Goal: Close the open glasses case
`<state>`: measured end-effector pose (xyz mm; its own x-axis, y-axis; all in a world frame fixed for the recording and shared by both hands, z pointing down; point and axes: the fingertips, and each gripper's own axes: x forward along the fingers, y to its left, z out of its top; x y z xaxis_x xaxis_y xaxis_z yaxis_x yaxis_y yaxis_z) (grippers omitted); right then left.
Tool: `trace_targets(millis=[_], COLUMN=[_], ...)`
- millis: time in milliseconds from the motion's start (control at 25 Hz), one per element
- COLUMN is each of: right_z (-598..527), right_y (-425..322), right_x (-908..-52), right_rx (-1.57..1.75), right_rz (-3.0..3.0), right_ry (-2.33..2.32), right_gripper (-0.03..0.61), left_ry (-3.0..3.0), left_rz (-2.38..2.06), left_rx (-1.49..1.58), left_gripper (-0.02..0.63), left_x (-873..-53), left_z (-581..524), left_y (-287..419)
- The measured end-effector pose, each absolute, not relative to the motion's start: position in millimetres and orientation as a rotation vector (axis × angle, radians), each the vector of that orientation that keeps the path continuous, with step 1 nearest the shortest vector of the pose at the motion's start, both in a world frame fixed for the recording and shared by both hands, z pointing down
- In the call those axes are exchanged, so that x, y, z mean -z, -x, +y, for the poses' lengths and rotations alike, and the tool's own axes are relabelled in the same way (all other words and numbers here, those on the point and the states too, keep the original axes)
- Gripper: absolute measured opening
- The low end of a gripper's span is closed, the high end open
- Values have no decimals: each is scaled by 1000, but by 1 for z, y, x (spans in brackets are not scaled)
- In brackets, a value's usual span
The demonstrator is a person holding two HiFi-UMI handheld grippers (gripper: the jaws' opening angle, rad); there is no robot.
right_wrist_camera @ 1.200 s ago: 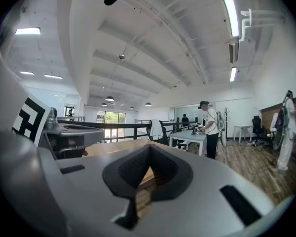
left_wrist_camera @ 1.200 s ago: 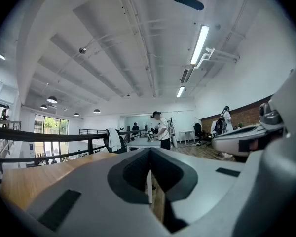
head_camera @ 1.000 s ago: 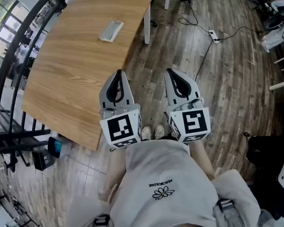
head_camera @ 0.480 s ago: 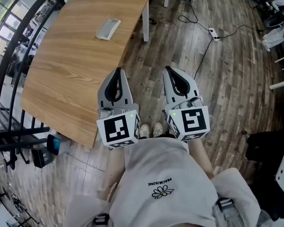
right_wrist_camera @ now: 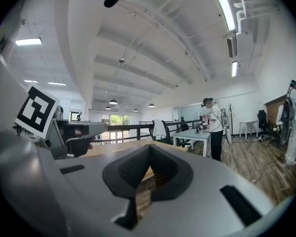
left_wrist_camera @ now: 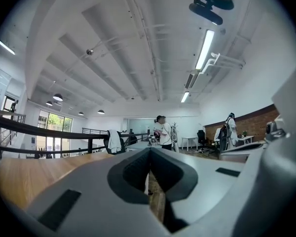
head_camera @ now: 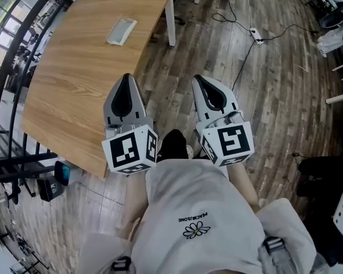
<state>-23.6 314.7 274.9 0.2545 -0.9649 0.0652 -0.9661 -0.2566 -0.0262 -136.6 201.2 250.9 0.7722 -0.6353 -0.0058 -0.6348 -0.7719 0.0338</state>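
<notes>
Both your grippers are up in front of your chest, side by side. Each has its jaws together at the tips with nothing between them; each gripper's own view confirms that.

Head view: the left gripper (head_camera: 126,76) overlaps the near edge of the wooden table (head_camera: 63,96), and the right gripper (head_camera: 199,79) is over the plank floor (head_camera: 274,96). The glasses case (head_camera: 120,31) shows up only here. It's a pale flat shape lying on the far part of the table, well apart from both grippers and ahead of the left one. It's too small to tell how its lid sits. A power strip (head_camera: 255,36) with its cable lies on the floor further out.

Left gripper view: it looks level across the tabletop and up at the ceiling lights (left_wrist_camera: 205,48). A black railing (left_wrist_camera: 49,132) runs along the left, and a person (left_wrist_camera: 164,132) stands far off.

Right gripper view: same room, with your left gripper's marker cube (right_wrist_camera: 36,111) at its left edge. A distant person stands by a white table (right_wrist_camera: 193,134).
</notes>
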Motion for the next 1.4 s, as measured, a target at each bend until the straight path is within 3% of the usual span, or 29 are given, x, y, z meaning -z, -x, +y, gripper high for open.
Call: trace_targets(millis=[680, 1120, 1400], right_z=[205, 17, -111], right_y=[-47, -114, -112], right_x=[-290, -273, -268], right_rx=[-55, -90, -61], right_rz=[-1961, -2089, -2228], right_ry=[-2368, -2215, -2037], right_gripper=[6, 6, 6], left_ry=[-3001, -3027, -2925], left_rz=[-1037, -1096, -1176], left_rx=[59, 166, 209], left_gripper=[16, 15, 17], left_x=[-261, -232, -236], left_z=[87, -68, -177], left_y=[46, -34, -43])
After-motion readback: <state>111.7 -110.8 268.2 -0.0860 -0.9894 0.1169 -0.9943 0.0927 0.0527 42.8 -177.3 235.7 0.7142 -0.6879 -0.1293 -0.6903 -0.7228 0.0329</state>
